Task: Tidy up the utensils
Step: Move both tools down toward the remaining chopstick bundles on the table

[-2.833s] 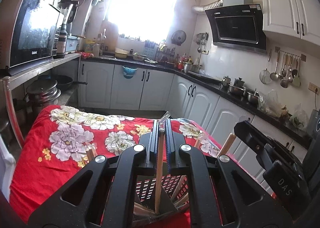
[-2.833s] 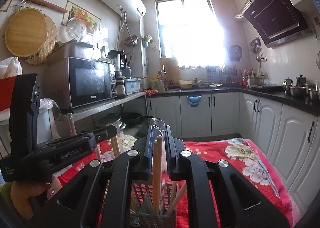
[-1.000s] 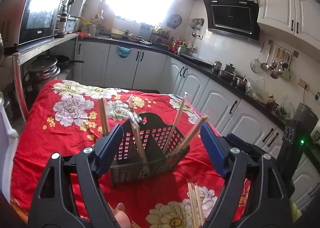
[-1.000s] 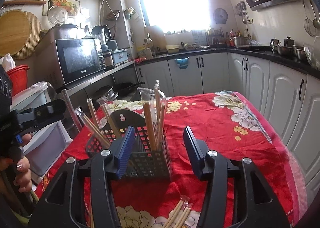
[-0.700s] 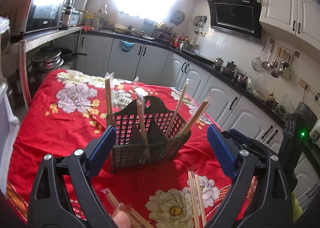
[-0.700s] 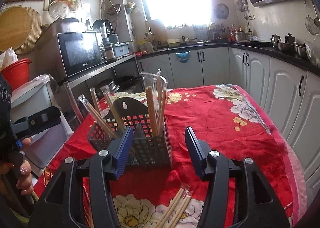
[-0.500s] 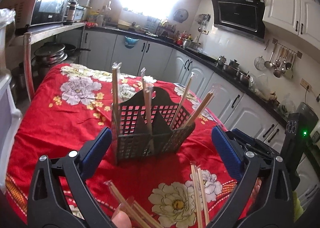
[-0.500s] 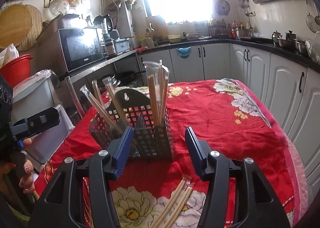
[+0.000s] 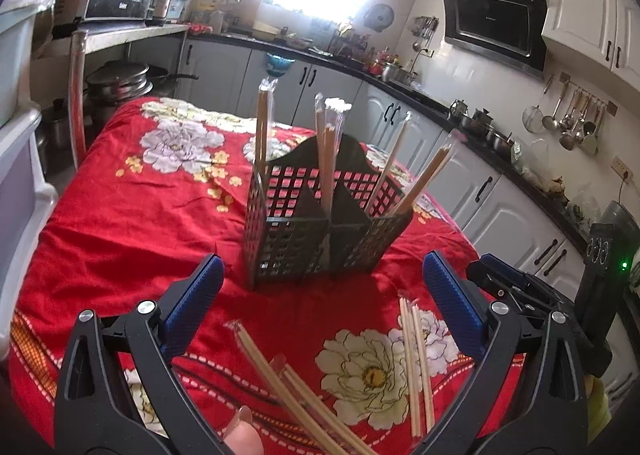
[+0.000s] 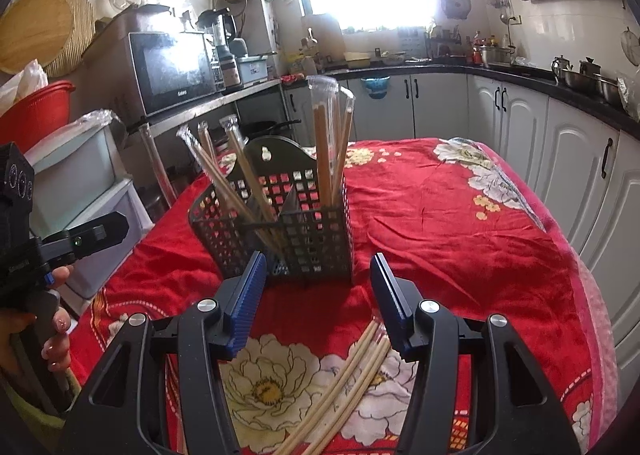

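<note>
A black mesh utensil basket (image 9: 320, 231) stands on the red floral tablecloth (image 9: 132, 207), holding several plastic-wrapped wooden chopsticks (image 9: 329, 159) upright in its compartments. It also shows in the right wrist view (image 10: 280, 231) with chopsticks (image 10: 324, 151) in it. My left gripper (image 9: 322, 299) is open and empty, just in front of the basket. My right gripper (image 10: 318, 291) is open and empty, close to the basket's near side. Loose chopsticks lie on the cloth below the grippers: one bundle (image 9: 414, 355), another (image 9: 296, 395), and a bundle (image 10: 352, 371) in the right wrist view.
White plastic drawers (image 10: 84, 183) stand left of the table. A steel rack with a microwave (image 10: 172, 71) and pots is behind. White kitchen cabinets (image 10: 568, 159) run along the right. The other gripper's body (image 9: 560, 295) sits at right in the left wrist view.
Both grippers were shut on chopsticks above the basket. They let them go into it, opened and drew back and down. The loose chopsticks on the cloth came into view.
</note>
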Tool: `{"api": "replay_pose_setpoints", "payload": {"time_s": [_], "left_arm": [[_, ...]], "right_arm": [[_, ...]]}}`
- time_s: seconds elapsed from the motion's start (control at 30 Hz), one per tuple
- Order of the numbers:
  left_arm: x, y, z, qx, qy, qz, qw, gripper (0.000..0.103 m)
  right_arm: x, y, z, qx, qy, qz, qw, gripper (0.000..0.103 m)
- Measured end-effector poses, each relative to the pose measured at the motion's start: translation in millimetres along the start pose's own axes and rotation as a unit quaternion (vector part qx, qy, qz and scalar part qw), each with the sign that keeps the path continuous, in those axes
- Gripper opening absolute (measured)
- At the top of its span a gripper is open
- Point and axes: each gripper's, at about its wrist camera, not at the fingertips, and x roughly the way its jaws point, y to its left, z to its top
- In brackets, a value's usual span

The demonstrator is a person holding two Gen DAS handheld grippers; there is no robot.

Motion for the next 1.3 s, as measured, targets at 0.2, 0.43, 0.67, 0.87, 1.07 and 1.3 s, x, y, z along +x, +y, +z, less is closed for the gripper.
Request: {"api": "replay_pose_setpoints", "payload": {"time_s": [0.2,0.43,0.67,0.87,1.07,1.3], "left_arm": [[5,9,-15,-0.012,0.02,0.009,0.9997,0.092],[10,17,-27,-0.023,0.036,0.019,0.9989,0.092],[17,24,-41,-0.028,0.056,0.025,0.9977,0.092],[25,28,-54,-0.032,0.075,0.027,0.9963,0.092],[33,33,-63,-0.037,0.095,0.037,0.9941,0.092],[46,43,-70,-0.057,0.122,0.03,0.9905,0.069]], "right_arm": [[1,-1,-13,0.0,0.017,0.001,1.0,0.052],[6,-5,-26,0.003,0.037,0.0,0.999,0.052],[11,-8,-39,0.007,0.055,0.001,0.998,0.052],[16,-16,-49,0.019,0.072,-0.005,0.997,0.052],[24,-25,-58,0.032,0.09,-0.017,0.995,0.048],[36,-33,-65,0.043,0.112,-0.025,0.993,0.04]]}}
